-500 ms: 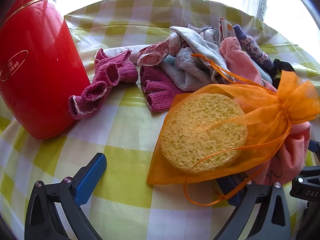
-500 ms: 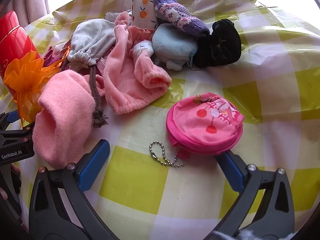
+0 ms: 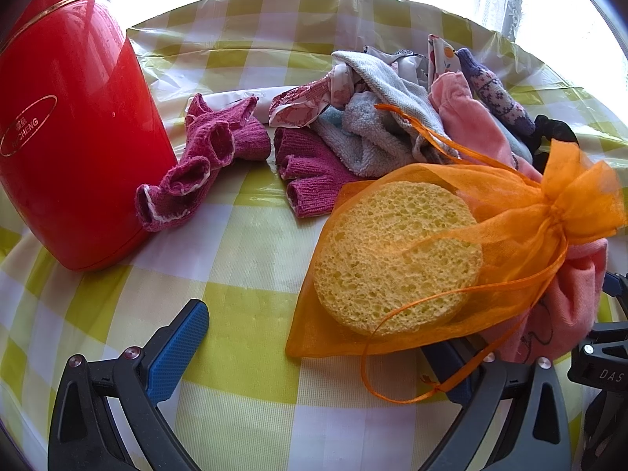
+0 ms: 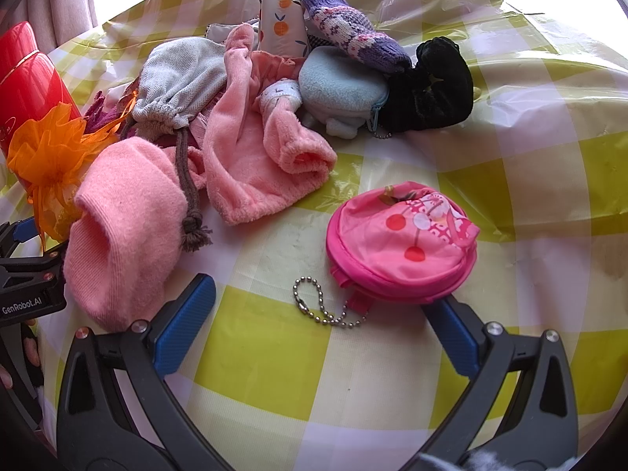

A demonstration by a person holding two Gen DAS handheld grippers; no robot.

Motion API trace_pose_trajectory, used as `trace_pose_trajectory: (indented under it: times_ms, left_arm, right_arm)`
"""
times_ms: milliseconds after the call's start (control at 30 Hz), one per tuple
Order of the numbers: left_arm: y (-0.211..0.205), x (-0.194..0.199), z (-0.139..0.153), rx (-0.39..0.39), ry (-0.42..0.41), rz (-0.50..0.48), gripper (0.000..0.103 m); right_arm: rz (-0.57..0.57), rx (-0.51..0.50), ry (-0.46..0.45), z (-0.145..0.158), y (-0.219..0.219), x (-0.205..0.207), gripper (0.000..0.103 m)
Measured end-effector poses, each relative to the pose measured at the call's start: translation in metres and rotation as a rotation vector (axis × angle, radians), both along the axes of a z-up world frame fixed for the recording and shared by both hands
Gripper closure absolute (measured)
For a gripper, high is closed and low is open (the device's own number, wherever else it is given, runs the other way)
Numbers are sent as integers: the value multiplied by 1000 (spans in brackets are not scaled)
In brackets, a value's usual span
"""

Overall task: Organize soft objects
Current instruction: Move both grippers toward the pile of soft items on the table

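Note:
An orange mesh bag (image 3: 510, 212) with a round yellow sponge (image 3: 396, 251) inside lies just ahead of my left gripper (image 3: 314, 357). The gripper is open, and the bag's lower edge drapes over its right finger. Two magenta fingerless gloves (image 3: 204, 161) lie beyond, beside a heap of cloths and pouches. My right gripper (image 4: 320, 325) is open too, with a round pink cherry-print pouch (image 4: 400, 243) and its ball chain (image 4: 325, 310) close in front of the jaws. A pink knitted sock (image 4: 125, 235) touches its left finger.
A tall red container (image 3: 70, 137) stands at the left on the yellow checked tablecloth (image 3: 243, 337). The heap holds a grey drawstring pouch (image 4: 184, 78), pink plush cloth (image 4: 255, 165), light blue pouch (image 4: 341, 86), black scrunchie (image 4: 431, 90) and purple knitted sock (image 4: 353, 35).

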State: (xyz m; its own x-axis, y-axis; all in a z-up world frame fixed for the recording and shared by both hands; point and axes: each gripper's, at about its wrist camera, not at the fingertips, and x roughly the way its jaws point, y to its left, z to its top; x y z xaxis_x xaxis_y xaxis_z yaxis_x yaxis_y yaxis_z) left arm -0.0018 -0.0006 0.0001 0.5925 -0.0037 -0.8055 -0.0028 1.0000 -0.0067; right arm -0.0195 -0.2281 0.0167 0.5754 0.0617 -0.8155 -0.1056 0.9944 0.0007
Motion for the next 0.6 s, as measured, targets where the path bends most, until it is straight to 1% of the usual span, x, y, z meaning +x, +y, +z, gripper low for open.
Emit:
trace_pose_trajectory:
  times_ms: [67,200,233,333,367,500,567,600]
  left_arm:
    - [-1,-5,3,-1,12,-13,0]
    - [-2,3,-2,-1,41,-74,0]
    - [-1,2,-1,-2,44,-97,0]
    - [7,-2,2,-21,41,-112,0]
    - [11,-2,3,-44,35,-111,0]
    - [48,-5,8,-258,-14,-78,0]
    - [56,-6,9,-303,-26,-79,0]
    - [59,-9,8,-333,-36,-76,0]
  right_arm:
    - [0,-1,0,0,0,0,0]
    - [2,-1,6,0,2,0,0]
    - [3,-1,8,1,2,1,0]
    - [10,0,14,2,2,2,0]
    - [14,0,17,2,2,1,0]
    - [58,1,44,2,0,-1,0]
    - [78,25,50,3,-1,-6,0]
    - [88,73,46,6,-1,-11,0]
